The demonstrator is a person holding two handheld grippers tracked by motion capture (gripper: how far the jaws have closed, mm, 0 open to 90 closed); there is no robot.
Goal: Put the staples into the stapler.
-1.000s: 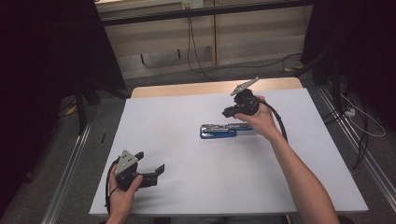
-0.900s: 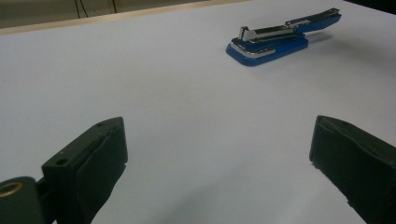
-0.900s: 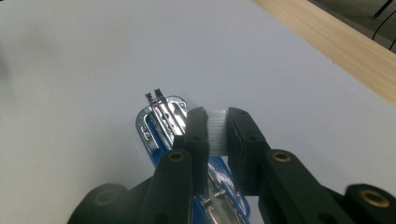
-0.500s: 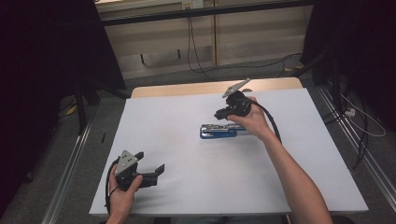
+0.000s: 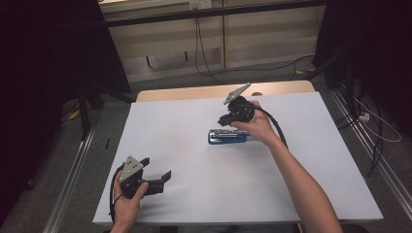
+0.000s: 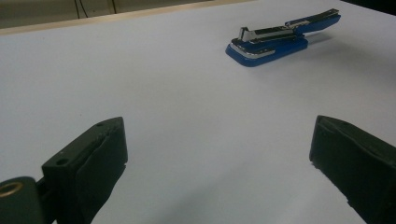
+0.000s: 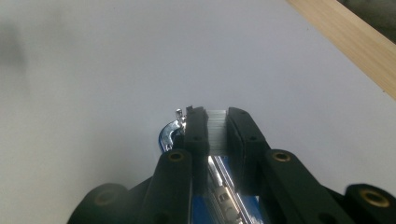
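Observation:
A blue and chrome stapler (image 5: 227,137) lies on the white table (image 5: 301,184) near its middle, with its top arm swung open. It also appears far off to the right in the left gripper view (image 6: 275,42). My right gripper (image 5: 225,119) hovers just above the stapler, jaws pointing left and down. Its pads press on a short pale strip of staples (image 7: 217,130), and the stapler's chrome nose (image 7: 167,134) lies right below. My left gripper (image 5: 158,170) rests near the table's front left corner, open, with nothing between its fingers (image 6: 100,154).
A wooden edge (image 5: 194,92) runs along the table's far side and also crosses the right gripper view (image 7: 355,42). Cables lie on the floor behind and to the right. White surface stretches between the left gripper and the stapler.
My right gripper has drifted left and slightly lower over the stapler, jaws unchanged. The left gripper and the stapler have stayed put.

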